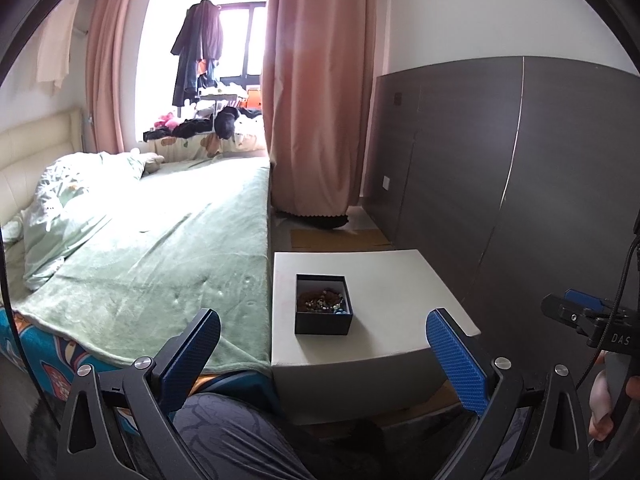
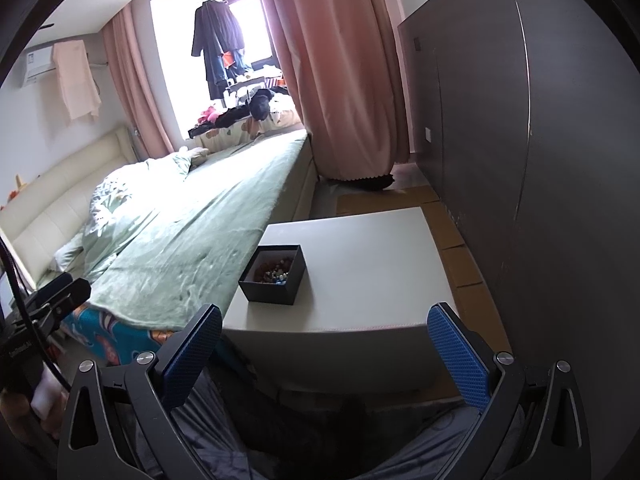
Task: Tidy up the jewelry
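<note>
The green-covered bed lies left of the white table. On the table's left part sits the black box of beaded jewelry. Short of the table, left gripper and right gripper gape wide — both empty.

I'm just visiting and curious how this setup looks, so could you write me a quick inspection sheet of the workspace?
Surface: white table beside the bed, mostly bare.
Job's things: open black jewelry box on the table, beaded jewelry inside.
Clutter: nothing seen on the table besides the box.
Grippers: left gripper open, empty; right gripper open, empty; both short of the table.
Cables: black cable by the right gripper's handle.
Surroundings: bed with green blanket, pink curtain, grey wall panel, clothes hanging at the window.
</note>
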`<state>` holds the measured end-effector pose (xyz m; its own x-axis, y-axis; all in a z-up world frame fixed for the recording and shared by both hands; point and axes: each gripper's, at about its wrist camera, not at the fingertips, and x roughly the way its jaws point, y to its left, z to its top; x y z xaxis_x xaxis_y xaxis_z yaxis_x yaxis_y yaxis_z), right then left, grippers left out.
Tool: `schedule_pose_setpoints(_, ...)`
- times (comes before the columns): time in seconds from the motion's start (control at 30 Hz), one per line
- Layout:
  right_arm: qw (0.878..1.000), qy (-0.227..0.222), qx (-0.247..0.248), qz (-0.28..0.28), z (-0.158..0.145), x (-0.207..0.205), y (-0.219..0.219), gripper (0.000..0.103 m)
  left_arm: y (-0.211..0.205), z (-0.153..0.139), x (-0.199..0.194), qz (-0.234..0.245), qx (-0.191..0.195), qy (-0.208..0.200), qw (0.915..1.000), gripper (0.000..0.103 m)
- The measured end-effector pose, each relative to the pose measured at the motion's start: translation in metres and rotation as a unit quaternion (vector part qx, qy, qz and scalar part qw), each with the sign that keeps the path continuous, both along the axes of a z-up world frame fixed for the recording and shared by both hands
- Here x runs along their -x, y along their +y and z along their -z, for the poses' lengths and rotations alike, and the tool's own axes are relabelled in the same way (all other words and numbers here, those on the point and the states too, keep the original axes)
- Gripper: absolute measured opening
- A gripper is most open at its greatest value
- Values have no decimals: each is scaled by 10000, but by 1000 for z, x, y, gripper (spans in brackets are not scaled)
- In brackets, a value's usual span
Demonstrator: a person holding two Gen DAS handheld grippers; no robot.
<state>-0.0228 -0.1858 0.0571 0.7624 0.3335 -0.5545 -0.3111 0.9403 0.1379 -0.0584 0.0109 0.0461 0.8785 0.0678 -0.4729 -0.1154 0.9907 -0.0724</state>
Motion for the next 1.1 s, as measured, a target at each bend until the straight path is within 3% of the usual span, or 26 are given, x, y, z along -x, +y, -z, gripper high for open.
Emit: schedule_pose_setpoints(1.1, 10000, 35, -5, -66, -2, 2, 3, 103, 5, 1, 5, -41, -34, 3, 10000, 103)
